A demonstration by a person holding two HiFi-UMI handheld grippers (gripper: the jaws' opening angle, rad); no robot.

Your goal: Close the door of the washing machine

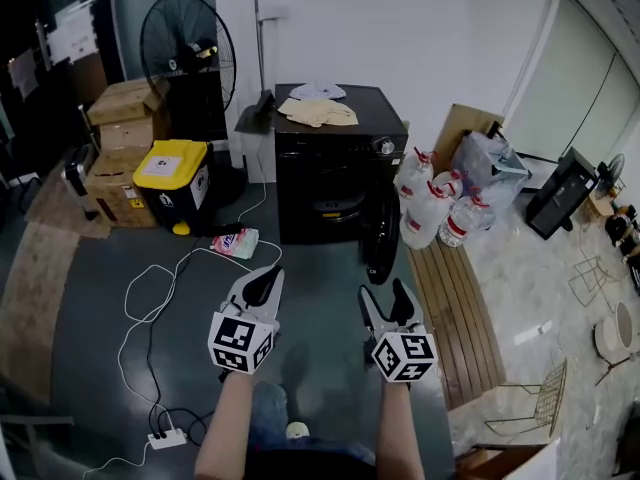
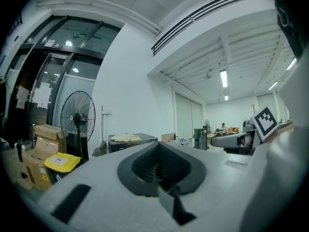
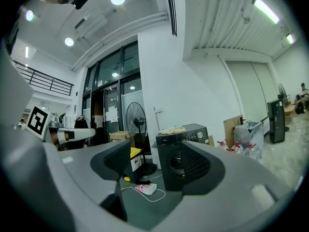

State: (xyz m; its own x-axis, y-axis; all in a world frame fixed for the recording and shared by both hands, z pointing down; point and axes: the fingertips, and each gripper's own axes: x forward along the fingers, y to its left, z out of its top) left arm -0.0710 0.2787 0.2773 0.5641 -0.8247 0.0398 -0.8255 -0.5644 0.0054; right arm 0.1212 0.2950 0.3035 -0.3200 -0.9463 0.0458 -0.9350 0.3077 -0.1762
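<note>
The black washing machine (image 1: pixel 335 163) stands against the white wall ahead, with cloths on its top. Its round door (image 1: pixel 380 240) hangs open, swung out to the right of the drum opening. Both grippers are held level over the dark floor, well short of the machine. My left gripper (image 1: pixel 262 286) has its pads together with nothing between them; the left gripper view shows its pads (image 2: pixel 161 166) met and the machine (image 2: pixel 130 143) far off. My right gripper (image 1: pixel 388 303) stands open and empty; in the right gripper view its jaws (image 3: pixel 159 166) frame the machine (image 3: pixel 175 161).
A standing fan (image 1: pixel 187 43), cardboard boxes (image 1: pixel 120 133) and a yellow-lidded bin (image 1: pixel 172 183) stand at the left. A pink packet (image 1: pixel 235 243) and a white cable with power strip (image 1: pixel 165 435) lie on the floor. Water bottles (image 1: pixel 430 208) crowd the machine's right side, by wooden decking (image 1: pixel 455 308).
</note>
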